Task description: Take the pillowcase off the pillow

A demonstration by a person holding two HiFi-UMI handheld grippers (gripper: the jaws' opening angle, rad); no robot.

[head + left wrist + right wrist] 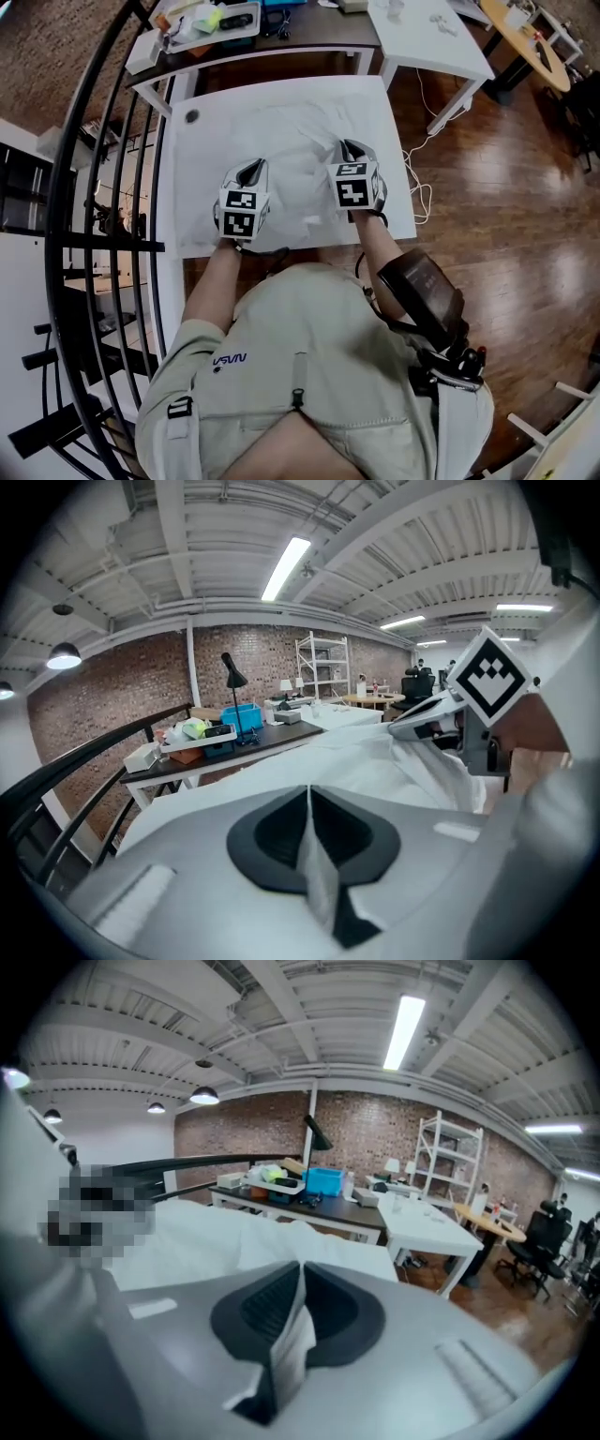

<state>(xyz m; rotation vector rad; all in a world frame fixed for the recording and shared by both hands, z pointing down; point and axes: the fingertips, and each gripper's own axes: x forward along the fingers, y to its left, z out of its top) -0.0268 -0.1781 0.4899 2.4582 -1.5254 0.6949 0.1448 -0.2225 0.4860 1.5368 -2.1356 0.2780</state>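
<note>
White tabletop (183,169) under a brick-walled loft carries the rumpled pillowcase (300,141). Left tongs (309,846) are pinched shut on a fold of its cloth, and right tongs (295,1321) likewise. Behind, a darker tabletop (281,45) bears a blue bin (242,716), contents unclear.

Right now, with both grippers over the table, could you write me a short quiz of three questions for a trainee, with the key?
1. True or false: the left gripper is open, clear of the pillowcase.
2. The right gripper pinches: A) a cable; B) a fold of the pillowcase; C) nothing.
3. Fill in: the table under the pillowcase is ____ in colour.
Key: 1 false, it is shut on the pillowcase; 2 B; 3 white.
</note>
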